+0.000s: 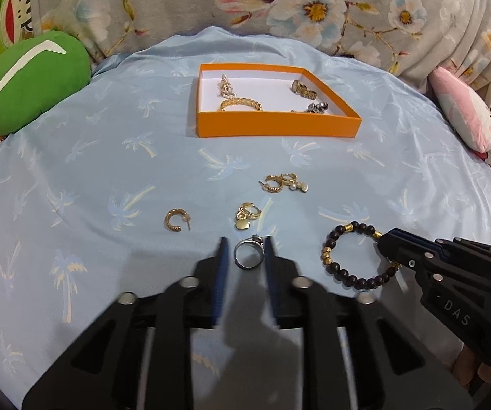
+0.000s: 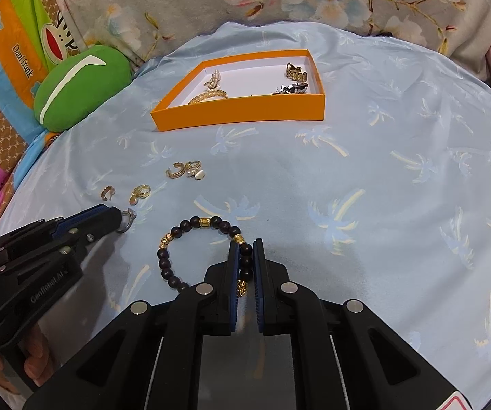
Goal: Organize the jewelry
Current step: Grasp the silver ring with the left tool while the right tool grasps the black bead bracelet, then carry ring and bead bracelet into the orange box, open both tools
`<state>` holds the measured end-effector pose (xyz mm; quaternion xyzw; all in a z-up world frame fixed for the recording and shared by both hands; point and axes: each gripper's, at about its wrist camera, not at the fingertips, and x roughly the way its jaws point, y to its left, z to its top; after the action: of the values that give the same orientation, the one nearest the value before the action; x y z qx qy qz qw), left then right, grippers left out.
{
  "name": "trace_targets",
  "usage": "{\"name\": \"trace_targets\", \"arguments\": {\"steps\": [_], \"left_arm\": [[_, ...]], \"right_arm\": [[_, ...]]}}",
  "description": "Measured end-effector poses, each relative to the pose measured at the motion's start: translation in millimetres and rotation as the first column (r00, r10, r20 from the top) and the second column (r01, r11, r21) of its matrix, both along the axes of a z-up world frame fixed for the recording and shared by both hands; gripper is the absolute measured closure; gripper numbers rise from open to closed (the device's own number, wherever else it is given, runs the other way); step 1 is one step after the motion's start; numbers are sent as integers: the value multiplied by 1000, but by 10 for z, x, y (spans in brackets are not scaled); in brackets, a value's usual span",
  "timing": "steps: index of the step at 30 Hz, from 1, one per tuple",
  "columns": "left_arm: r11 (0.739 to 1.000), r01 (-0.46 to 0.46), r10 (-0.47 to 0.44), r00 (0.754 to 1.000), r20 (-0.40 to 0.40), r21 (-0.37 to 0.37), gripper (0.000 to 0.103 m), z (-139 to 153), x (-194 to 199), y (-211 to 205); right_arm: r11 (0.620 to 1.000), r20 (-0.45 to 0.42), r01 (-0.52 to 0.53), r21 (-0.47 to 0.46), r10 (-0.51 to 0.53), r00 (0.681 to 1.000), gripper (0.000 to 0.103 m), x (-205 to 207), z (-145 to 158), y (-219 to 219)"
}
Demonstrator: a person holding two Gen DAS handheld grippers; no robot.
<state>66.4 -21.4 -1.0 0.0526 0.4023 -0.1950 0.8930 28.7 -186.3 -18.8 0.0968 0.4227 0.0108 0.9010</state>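
Looking at your left wrist view, the orange box (image 1: 278, 126) sits upper center on the blue sheet (image 1: 108, 171), already holding some pieces. Lower right, your right gripper (image 2: 246, 249) is clamped on the beaded bracelet (image 2: 177, 232). Bottom center, your left gripper (image 1: 246, 249) brackets the silver ring (image 1: 249, 256), jaws slightly apart, right pad touching it. Gold earrings (image 1: 247, 217) lie just above.

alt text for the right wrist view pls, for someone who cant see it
The right tongs are shut on a dark beaded bracelet lying on a pale blue palm-print cloth. At left, the left tongs flank a silver ring, with gold earrings beyond and an orange box of jewelry farther back.
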Motion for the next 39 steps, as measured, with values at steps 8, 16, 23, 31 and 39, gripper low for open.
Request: {"name": "trace_targets", "arguments": {"steps": [8, 16, 23, 31, 39], "left_arm": [[998, 34, -33, 999, -13, 57, 76, -51, 24, -151], [999, 33, -33, 999, -13, 42, 84, -45, 22, -142], [999, 28, -27, 1000, -7, 22, 84, 29, -8, -119], [1000, 21, -21, 999, 30, -16, 84, 336, 136, -97], [1000, 14, -12, 996, 83, -24, 84, 619, 627, -203]], "right_arm": [[1000, 1, 0, 12, 0, 1000, 96, 5, -8, -14], [1000, 11, 1, 26, -1, 1000, 96, -12, 1, -22], [999, 32, 1, 33, -2, 999, 96, -38, 52, -30], [999, 98, -9, 43, 5, 995, 96, 97, 358, -110], [999, 181, -34, 13, 31, 983, 96, 641, 809, -235]]}}
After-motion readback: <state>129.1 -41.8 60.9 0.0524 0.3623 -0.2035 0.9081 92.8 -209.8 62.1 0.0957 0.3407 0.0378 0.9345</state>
